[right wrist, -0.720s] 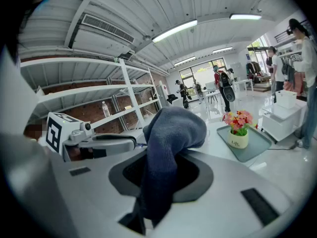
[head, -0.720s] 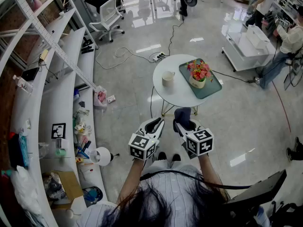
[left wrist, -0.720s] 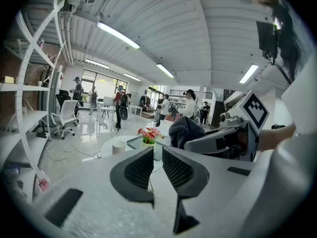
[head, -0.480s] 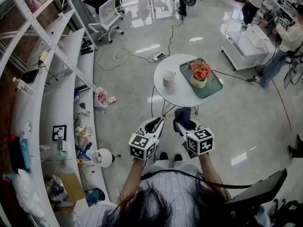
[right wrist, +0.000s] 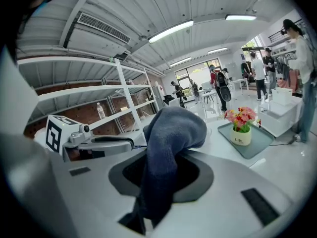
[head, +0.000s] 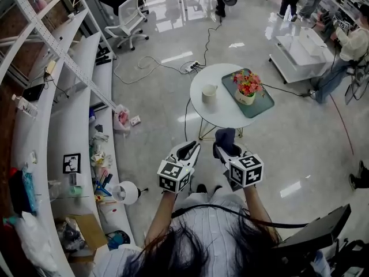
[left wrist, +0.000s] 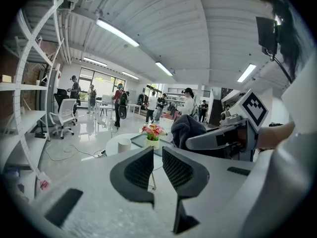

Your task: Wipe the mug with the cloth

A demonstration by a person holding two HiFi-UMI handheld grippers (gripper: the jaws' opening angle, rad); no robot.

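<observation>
Mug (head: 209, 92) shifted up-frame, right gripper (head: 226, 148) clamping blue cloth (head: 225, 135), flowerpot (head: 247, 98) print illegible

Looking steeply down past the left tongs (head: 190, 149) and the right tongs (head: 228, 150), side by side and apart, both well short of the surface (head: 222, 113) ahead. Holding the cloth (head: 223, 136) pinched in the right tongs, bunching above their tips, and nothing in the narrow gap of the left. Finding the mug (head: 209, 91) sitting on the left part of the surface, the tray (head: 264, 104) lying on the right part, near the mug but apart, the flower pot (head: 247, 97) standing in the tray. Having long shelving (head: 69, 126) running along the left, an office chair (head: 130, 16) standing on the floor (head: 150, 137) far behind.
</observation>
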